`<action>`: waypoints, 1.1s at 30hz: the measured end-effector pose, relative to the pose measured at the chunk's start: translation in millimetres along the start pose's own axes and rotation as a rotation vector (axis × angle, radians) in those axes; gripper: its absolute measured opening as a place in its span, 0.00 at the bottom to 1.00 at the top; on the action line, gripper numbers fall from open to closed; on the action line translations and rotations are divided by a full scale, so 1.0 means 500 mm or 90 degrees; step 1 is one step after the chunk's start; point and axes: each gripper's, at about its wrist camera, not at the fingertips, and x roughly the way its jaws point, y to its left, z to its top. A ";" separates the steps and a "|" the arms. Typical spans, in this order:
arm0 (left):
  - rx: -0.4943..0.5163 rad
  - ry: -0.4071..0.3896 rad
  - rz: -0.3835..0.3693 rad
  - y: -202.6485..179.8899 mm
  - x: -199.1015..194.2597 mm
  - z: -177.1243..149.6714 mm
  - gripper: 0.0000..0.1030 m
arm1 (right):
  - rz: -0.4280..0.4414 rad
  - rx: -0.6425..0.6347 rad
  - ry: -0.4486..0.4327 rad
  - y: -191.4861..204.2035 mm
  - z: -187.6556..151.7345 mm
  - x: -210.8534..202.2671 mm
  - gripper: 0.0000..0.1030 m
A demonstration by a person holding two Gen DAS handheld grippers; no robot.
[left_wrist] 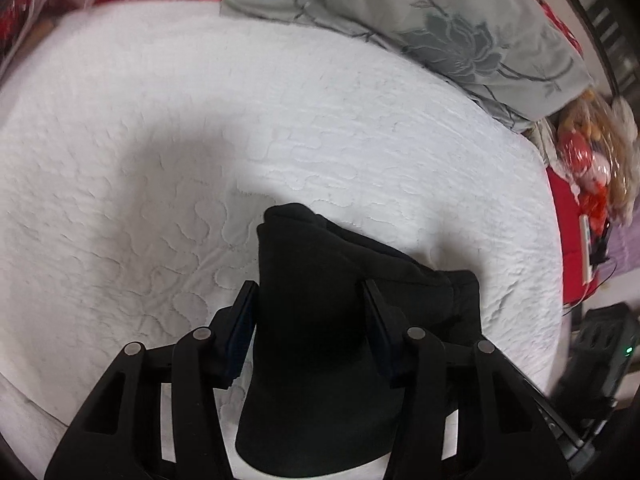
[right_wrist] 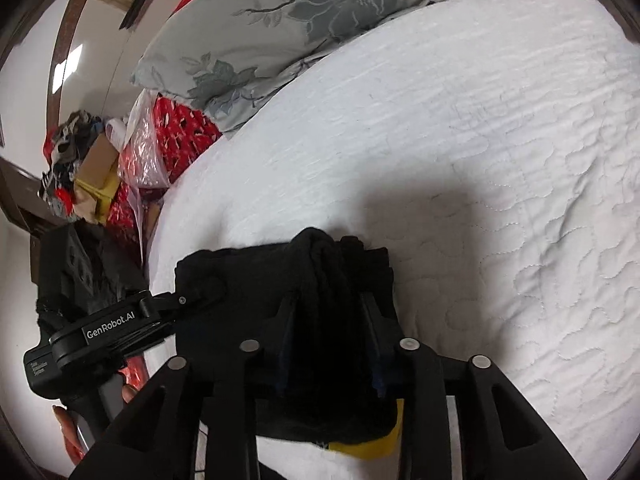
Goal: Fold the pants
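Black pants (left_wrist: pixel 312 320) lie bunched on the white quilted bed cover (left_wrist: pixel 160 160), near its edge. My left claw (left_wrist: pixel 310 292) clamps a thick fold of them — my right claw (right_wrist: pixel 330 308) pinches another bunched fold. Behind, a grey flowered pillow (right_wrist: pixel 260 20) rests on the cover.

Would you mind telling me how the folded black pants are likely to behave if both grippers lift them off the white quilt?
The black pants will probably sag and droop, since the cloth already bunches between the jaws. The stacked layers may slide apart and unfold. They look light enough to lift easily from the white quilt.
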 end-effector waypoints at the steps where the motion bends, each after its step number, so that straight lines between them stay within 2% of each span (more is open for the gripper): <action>1: 0.009 -0.007 0.007 -0.004 -0.007 -0.006 0.48 | -0.003 -0.005 -0.001 0.003 -0.004 -0.007 0.39; 4: 0.018 -0.018 0.014 -0.010 -0.019 -0.017 0.48 | -0.018 -0.022 -0.006 0.015 -0.016 -0.026 0.48; 10: 0.020 -0.021 0.011 -0.008 -0.042 -0.041 0.48 | -0.024 -0.014 -0.015 0.003 -0.043 -0.066 0.56; 16: 0.020 -0.031 0.004 0.010 -0.074 -0.062 0.48 | -0.024 0.006 -0.021 -0.013 -0.059 -0.086 0.59; 19: -0.003 -0.053 -0.023 0.044 -0.101 -0.075 0.49 | -0.024 0.012 -0.022 -0.016 -0.063 -0.091 0.61; 21: -0.023 -0.054 -0.043 0.069 -0.106 -0.083 0.56 | -0.023 0.017 -0.021 -0.019 -0.066 -0.091 0.65; 26: -0.092 -0.001 -0.102 0.115 -0.057 -0.103 0.56 | -0.010 0.030 -0.004 -0.017 -0.073 -0.067 0.66; 28: -0.116 0.023 -0.135 0.118 -0.036 -0.107 0.59 | -0.011 0.026 -0.003 -0.010 -0.073 -0.053 0.66; 29: -0.129 0.034 -0.148 0.118 -0.025 -0.109 0.63 | -0.022 0.020 -0.004 -0.007 -0.074 -0.047 0.66; 30: -0.136 0.043 -0.155 0.115 -0.017 -0.109 0.65 | -0.028 0.017 -0.004 -0.006 -0.075 -0.042 0.66; 32: -0.131 0.061 -0.147 0.104 -0.001 -0.111 0.62 | -0.028 0.012 0.004 -0.002 -0.076 -0.032 0.48; 33: -0.127 0.067 -0.149 0.098 -0.001 -0.112 0.51 | -0.037 0.005 0.004 0.002 -0.077 -0.034 0.38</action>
